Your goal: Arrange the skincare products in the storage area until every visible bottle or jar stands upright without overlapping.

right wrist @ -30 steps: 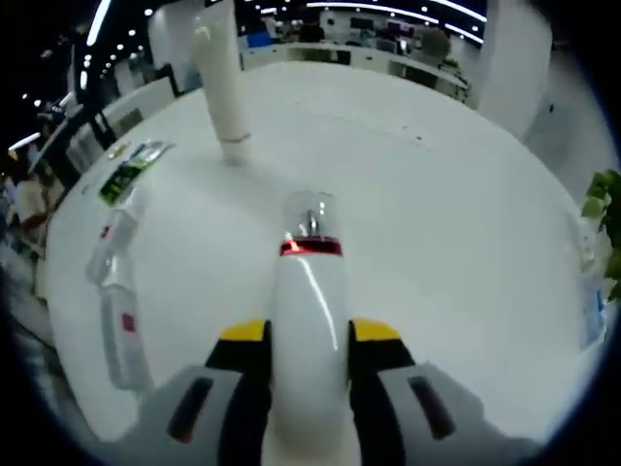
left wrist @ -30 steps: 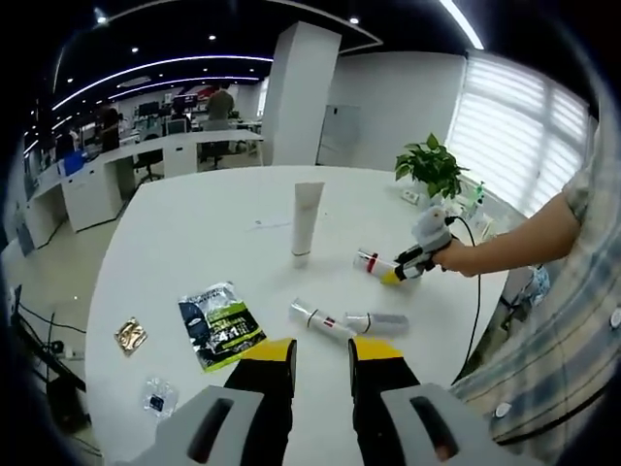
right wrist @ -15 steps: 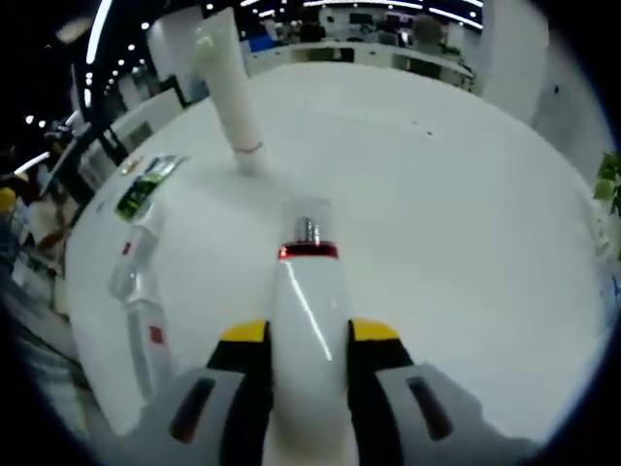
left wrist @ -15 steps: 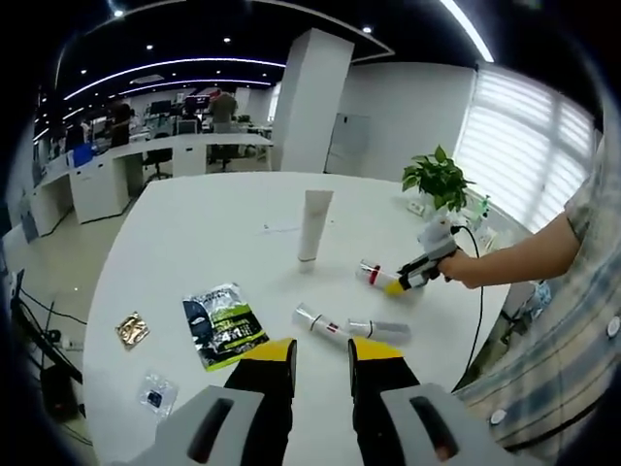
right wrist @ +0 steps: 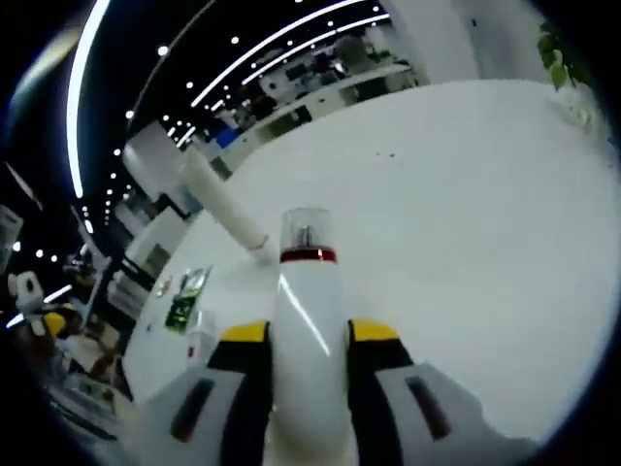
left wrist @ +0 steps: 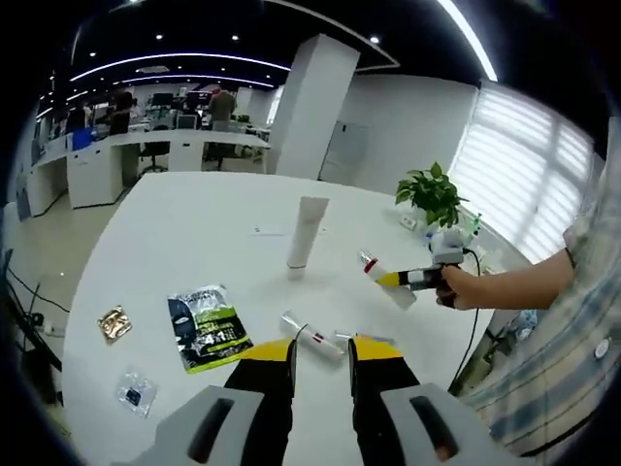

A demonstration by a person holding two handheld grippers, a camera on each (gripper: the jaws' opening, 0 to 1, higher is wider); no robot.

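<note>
White bottle [right wrist: 309,320] with red collar and clear cap: clamped between the jaws of the right gripper [right wrist: 309,335], lifted off the white table [left wrist: 194,233], tilted. No label we can read. White tube [left wrist: 303,231] stands cap-down mid-table. Two small clear-capped bottles [left wrist: 312,335] lie on their sides just beyond the left gripper [left wrist: 321,351], whose jaws stand apart on nothing. Green-and-black sachet [left wrist: 206,325], printing too small to read; gold packet [left wrist: 114,322] nearby. Potted plant [left wrist: 430,192] at far edge.
</note>
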